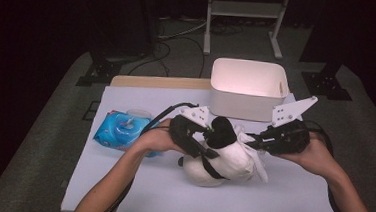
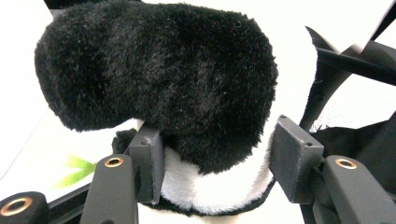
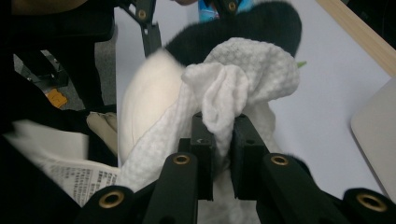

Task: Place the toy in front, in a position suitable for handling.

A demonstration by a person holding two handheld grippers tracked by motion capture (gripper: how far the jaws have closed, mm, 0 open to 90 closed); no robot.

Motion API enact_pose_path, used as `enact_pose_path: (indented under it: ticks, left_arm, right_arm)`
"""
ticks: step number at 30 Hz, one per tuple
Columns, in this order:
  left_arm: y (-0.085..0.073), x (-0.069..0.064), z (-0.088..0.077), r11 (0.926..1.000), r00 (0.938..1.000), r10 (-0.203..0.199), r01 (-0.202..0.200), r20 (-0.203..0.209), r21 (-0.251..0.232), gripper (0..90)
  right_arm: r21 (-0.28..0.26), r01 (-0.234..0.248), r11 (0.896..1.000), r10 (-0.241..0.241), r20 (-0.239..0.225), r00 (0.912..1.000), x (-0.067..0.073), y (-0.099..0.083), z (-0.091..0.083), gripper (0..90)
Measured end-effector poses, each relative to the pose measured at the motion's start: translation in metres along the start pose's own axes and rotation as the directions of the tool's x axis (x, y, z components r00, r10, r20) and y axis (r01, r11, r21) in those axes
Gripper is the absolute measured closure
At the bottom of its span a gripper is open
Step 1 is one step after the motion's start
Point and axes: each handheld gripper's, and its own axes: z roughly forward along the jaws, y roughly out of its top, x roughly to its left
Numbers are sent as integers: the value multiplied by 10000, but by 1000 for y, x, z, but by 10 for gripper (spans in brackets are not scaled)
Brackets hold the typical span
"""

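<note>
A plush toy with a white body [image 1: 222, 163] and a black limb [image 1: 223, 132] lies on the table's middle. My left gripper [image 1: 213, 138] comes in from the left and is shut on that black limb [image 2: 163, 70]; in the left gripper view its pads [image 2: 149, 163] press the fur from both sides around the left gripper [image 2: 219, 158]. My right gripper [image 1: 253, 142] is at the toy's right side, shut on a white textured cloth [image 1: 259, 163]. In the right gripper view the cloth [image 3: 243, 79] bunches out of the right gripper [image 3: 223, 135] and lies against the toy's body [image 3: 144, 102].
A white open box [image 1: 246, 97] stands just behind the toy. A blue pack of wet wipes [image 1: 119, 130] lies at the left under the left forearm. The pale table top [image 1: 169, 195] reaches to the front edge. A printed tag [image 3: 70, 172] hangs near the toy.
</note>
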Motion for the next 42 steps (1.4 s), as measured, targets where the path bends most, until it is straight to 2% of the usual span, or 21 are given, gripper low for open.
enact_pose_path:
  ticks: [1,6,10,12,13,16,21,26,27,30,33,34,35,38,42]
  left_arm:
    - [3,0,7,10000,10000,25,-25,7,43,429]
    - [9,1,16,9999,9999,34,-33,-96,153,416]
    - [10,1,24,10000,9999,3,-2,-125,70,349]
    - [9,0,27,10000,9998,52,-52,-177,-30,328]
    - [9,0,28,9999,9997,91,-89,-227,81,293]
    - [7,-1,28,9997,9994,132,-125,-327,202,261]
    - [-8,3,25,9996,9987,-160,170,-474,214,212]
    - [-21,7,23,9983,9971,-418,442,-628,381,198]
    - [-28,10,23,9973,9966,-548,577,-617,461,196]
    - [-34,12,24,9963,9957,-667,700,-640,498,188]
    - [-46,17,27,9926,9921,-1072,1106,-652,502,168]
    - [-46,17,27,9926,9921,-1072,1106,-652,502,168]
    - [-50,20,27,9889,9887,-1406,1428,-515,410,169]
    - [-53,22,27,9881,9879,-1479,1496,-461,361,168]
    - [-57,21,24,9875,9892,-1418,1440,-372,636,150]
  right_arm:
    - [-57,18,10000,-18,9,10000,0,2,1,806]
    - [-31,-20,10000,20,123,9999,-1,0,0,806]
    - [-6,-276,9996,276,236,9993,-5,-12,-2,805]
    - [-121,-572,9983,575,223,9981,-8,-22,-3,804]
    - [-132,-729,9973,732,274,9969,-10,-28,-5,804]
    - [-153,-886,9960,891,389,9953,-12,-34,-6,804]
    - [-102,-1237,9923,1241,644,9902,-16,-52,-9,804]
    - [-111,-1483,9889,1487,665,9866,-18,-64,-10,803]
    - [-94,-1596,9871,1598,691,9847,-19,-69,-10,803]
    - [-47,-1637,9865,1637,656,9843,-19,-73,-9,803]
    - [-31,-1725,9850,1724,583,9833,-21,-77,-4,803]
    - [-41,-1746,9846,1746,541,9832,-21,-79,-3,803]
    - [-63,-1814,9834,1815,503,9821,-22,-80,-2,802]
    - [-113,-1880,9821,1883,484,9809,-23,-85,0,802]
    - [-70,-1943,9809,1944,492,9797,-23,-90,2,802]
